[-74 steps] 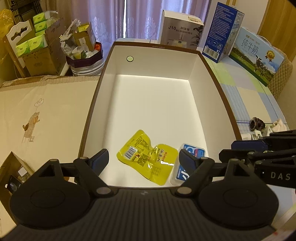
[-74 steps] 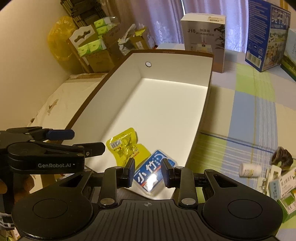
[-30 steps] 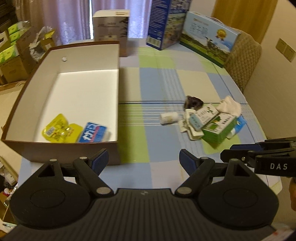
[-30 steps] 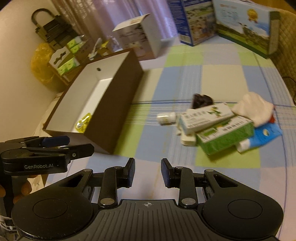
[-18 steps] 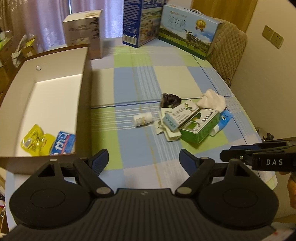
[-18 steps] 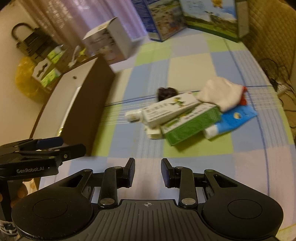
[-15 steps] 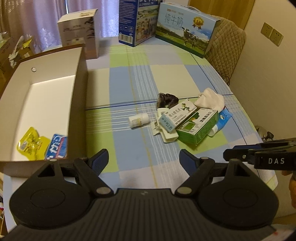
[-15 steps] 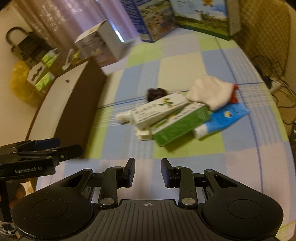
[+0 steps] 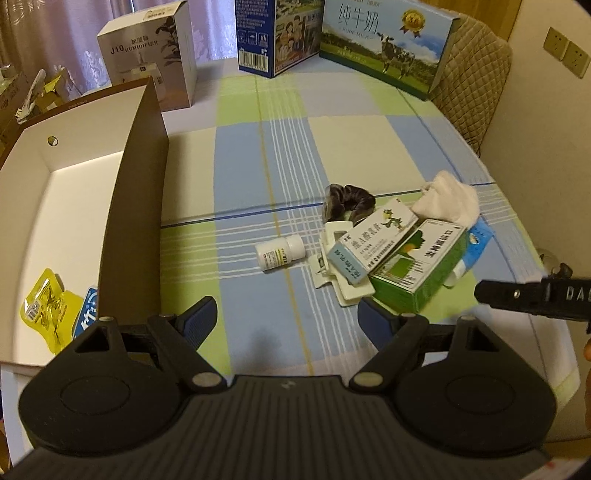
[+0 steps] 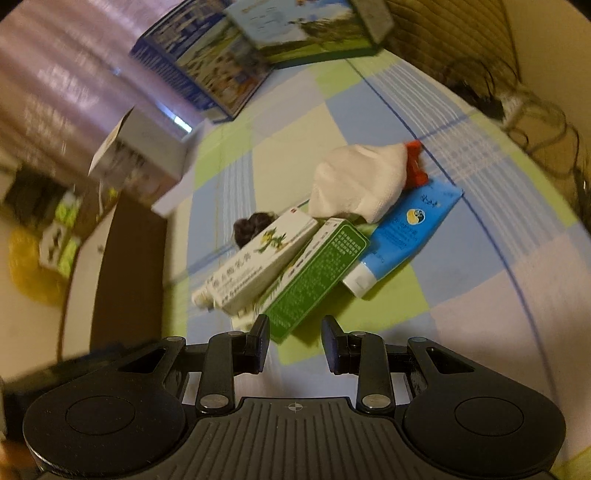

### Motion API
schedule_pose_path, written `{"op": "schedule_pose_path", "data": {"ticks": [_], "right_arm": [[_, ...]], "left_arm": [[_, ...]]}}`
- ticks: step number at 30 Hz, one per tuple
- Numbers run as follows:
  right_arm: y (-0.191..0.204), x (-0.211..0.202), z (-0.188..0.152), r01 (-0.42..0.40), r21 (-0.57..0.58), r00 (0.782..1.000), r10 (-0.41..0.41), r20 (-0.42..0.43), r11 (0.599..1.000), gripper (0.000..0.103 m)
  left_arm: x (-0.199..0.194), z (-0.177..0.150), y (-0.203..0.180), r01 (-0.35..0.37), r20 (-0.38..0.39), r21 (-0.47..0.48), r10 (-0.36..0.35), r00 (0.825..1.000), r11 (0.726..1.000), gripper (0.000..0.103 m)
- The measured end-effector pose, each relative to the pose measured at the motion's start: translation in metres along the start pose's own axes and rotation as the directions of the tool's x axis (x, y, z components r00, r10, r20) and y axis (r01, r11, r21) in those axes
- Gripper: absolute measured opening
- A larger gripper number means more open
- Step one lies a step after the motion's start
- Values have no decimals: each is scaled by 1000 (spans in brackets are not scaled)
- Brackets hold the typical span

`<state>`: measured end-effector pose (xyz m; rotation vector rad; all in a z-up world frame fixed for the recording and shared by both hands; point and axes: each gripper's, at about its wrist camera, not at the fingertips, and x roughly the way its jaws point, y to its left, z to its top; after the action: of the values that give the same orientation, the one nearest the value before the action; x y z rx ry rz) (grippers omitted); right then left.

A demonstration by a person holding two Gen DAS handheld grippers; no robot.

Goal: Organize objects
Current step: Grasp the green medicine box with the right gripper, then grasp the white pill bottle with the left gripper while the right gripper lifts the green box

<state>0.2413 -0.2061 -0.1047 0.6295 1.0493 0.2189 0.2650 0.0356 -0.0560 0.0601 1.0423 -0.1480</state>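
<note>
A pile lies on the checked tablecloth: a white pill bottle [image 9: 280,253], a white medicine box [image 9: 373,240], a green box [image 9: 417,269], a blue tube [image 9: 478,243], a white cloth [image 9: 447,199] and a dark scrunchie [image 9: 347,199]. My left gripper [image 9: 286,317] hangs open and empty just short of the bottle. The brown box [image 9: 136,177] at the left holds a yellow packet [image 9: 46,314] and a blue packet [image 9: 86,317]. My right gripper [image 10: 295,332] is drawn narrow, nothing between its fingers, tilted, right before the green box [image 10: 314,273] and the white medicine box [image 10: 262,258].
A humidifier carton [image 9: 147,55], a blue carton [image 9: 273,33] and a milk carton [image 9: 384,37] stand along the table's far side. A quilted chair [image 9: 472,74] is at the far right. The table's edge runs close behind the blue tube [image 10: 399,236].
Both grippers have swung away from the brown box to the pile and come lower and nearer to it. The right gripper has rolled, so its view is tilted.
</note>
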Motion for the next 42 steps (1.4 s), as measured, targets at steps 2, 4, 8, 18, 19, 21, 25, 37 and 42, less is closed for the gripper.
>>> {"op": "schedule_pose_path", "data": {"ticks": [2, 4, 8, 18, 19, 21, 25, 37, 42], "right_arm": [[-8, 5, 3, -39, 77, 999, 38, 23, 996, 28], [-19, 11, 5, -71, 174, 997, 67, 32, 982, 28], [-40, 25, 8, -129, 342, 991, 128, 27, 931, 29], [-45, 49, 17, -105, 384, 994, 99, 36, 917, 38], [-45, 52, 17, -105, 384, 994, 98, 36, 917, 38], [-42, 55, 17, -106, 385, 994, 97, 44, 917, 38], [-30, 58, 18, -60, 319, 998, 49, 41, 946, 32], [26, 23, 21, 143, -199, 985, -158, -63, 970, 27], [42, 20, 1, 243, -461, 946, -314, -82, 853, 27]], "left_arm": [[7, 2, 1, -7, -9, 1, 7, 1000, 1000, 80], [12, 4, 2, -15, -13, 2, 15, 1000, 1000, 80], [16, 7, 7, -23, -18, -2, 23, 1000, 1000, 80], [25, 12, 14, -34, -34, -7, 34, 999, 999, 80], [26, 13, 14, -35, -36, -6, 35, 999, 999, 80], [27, 13, 14, -34, -38, -6, 34, 999, 999, 80], [29, 14, 16, -32, -40, -6, 31, 999, 999, 80], [39, 20, 20, -14, -51, -26, 12, 999, 1000, 80], [47, 24, 19, -12, -59, -27, 10, 998, 1000, 80]]}}
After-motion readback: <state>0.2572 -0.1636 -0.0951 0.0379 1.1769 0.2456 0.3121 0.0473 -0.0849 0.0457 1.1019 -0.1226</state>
